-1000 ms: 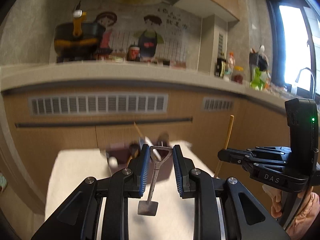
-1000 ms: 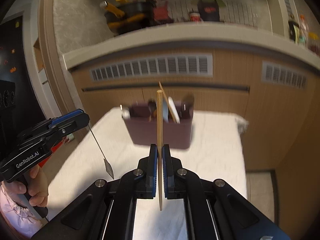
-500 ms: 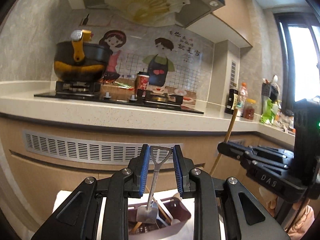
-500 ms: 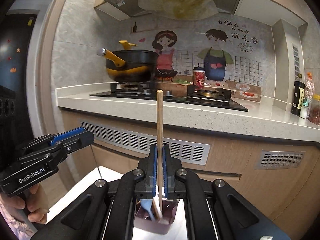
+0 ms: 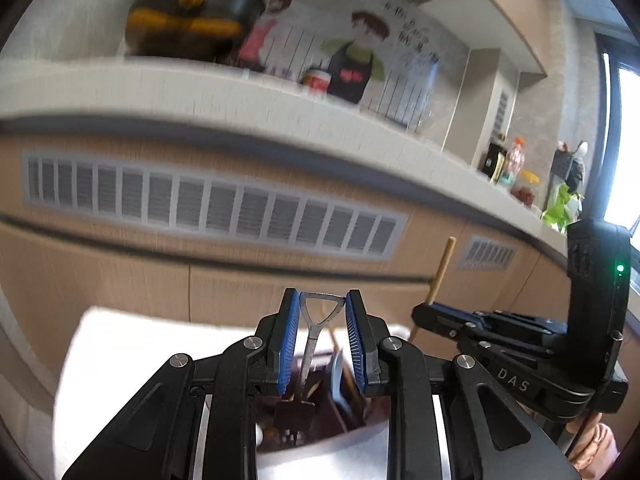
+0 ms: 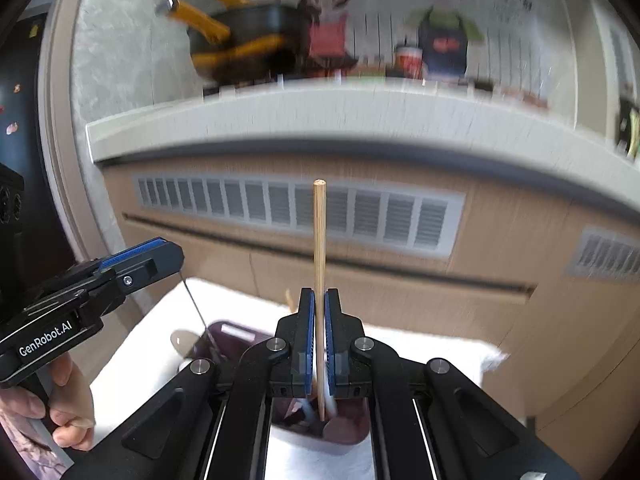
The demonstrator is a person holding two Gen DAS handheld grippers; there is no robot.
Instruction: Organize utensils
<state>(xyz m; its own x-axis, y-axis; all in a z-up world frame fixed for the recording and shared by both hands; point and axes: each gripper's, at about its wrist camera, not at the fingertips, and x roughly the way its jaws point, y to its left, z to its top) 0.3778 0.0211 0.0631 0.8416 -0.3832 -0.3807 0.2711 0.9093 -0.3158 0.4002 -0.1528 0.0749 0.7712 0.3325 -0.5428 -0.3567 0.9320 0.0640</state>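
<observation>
My left gripper is shut on the triangular handle of a small metal spatula, whose blade hangs down into a dark maroon utensil holder right below. My right gripper is shut on a wooden chopstick, held upright with its lower end over the same holder. The holder has several utensils in it, among them a white spoon. The left gripper also shows in the right wrist view, and the right gripper in the left wrist view.
The holder stands on a white cloth-covered table. Behind it is a wooden cabinet front with vent grilles under a pale counter. A black pot with yellow handles sits on the stove. Bottles and a plant are at the right.
Both grippers have tilted and dropped back down toward the holder after rising half a second ago. The spatula blade and chopstick tip now reach into the holder.
</observation>
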